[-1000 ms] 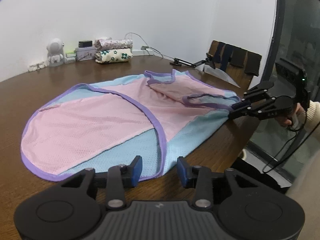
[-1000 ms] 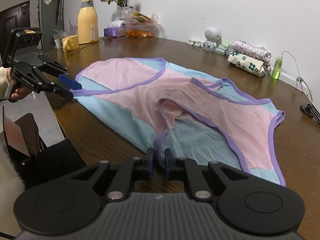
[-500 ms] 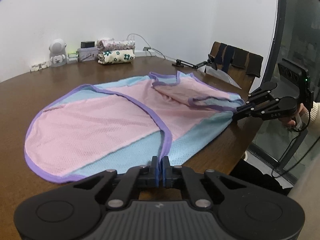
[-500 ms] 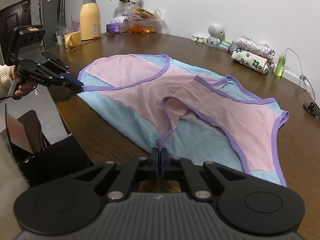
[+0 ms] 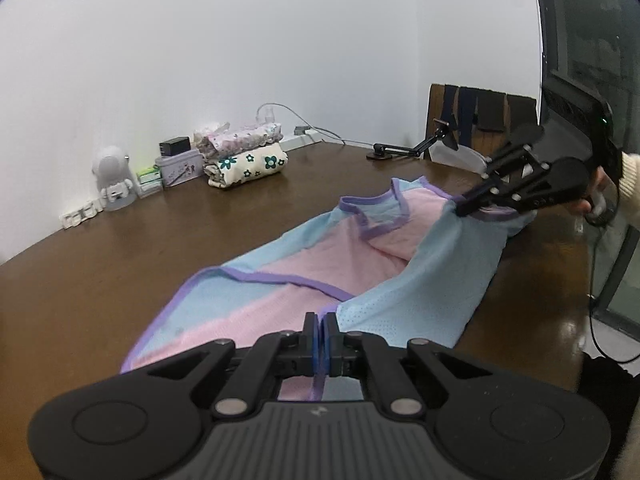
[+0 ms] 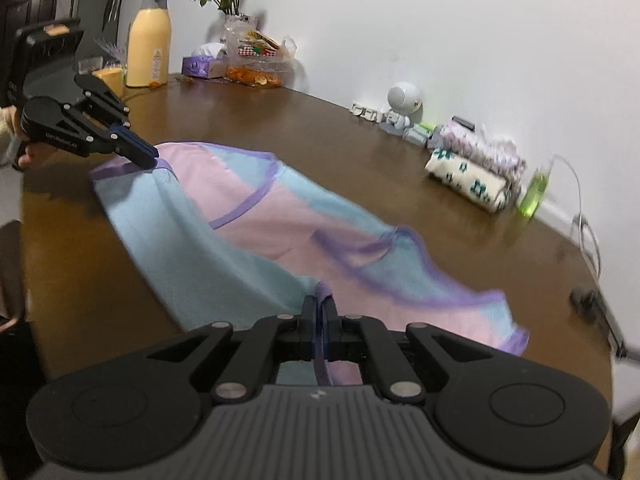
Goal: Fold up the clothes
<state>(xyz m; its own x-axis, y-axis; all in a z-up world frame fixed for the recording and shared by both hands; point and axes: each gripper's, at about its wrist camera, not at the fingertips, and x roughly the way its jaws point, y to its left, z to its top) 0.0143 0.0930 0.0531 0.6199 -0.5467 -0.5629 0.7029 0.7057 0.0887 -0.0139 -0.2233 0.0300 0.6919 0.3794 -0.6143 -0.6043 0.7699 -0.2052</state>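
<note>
Fold in progress. The left gripper (image 5: 320,330) is clamped on the purple-trimmed near edge of the pink-and-blue garment (image 5: 304,272); the right gripper (image 6: 319,312) is likewise closed on the same edge farther along. Between them the blue near side hangs lifted off the worktop (image 5: 120,264) as a taut flap, while the far side lies flat. The step in hand is judged to be carrying the near edge across toward the far edge. The next move calls for both grippers travelling together at equal height, so the flap lands without a skew. Open room: bare worktop lies beyond the garment. Limits: the folded floral clothes (image 5: 244,156) and the small white figurine (image 5: 114,178) by the wall, well apart; the worktop's near rim lies beneath the lifted flap.
</note>
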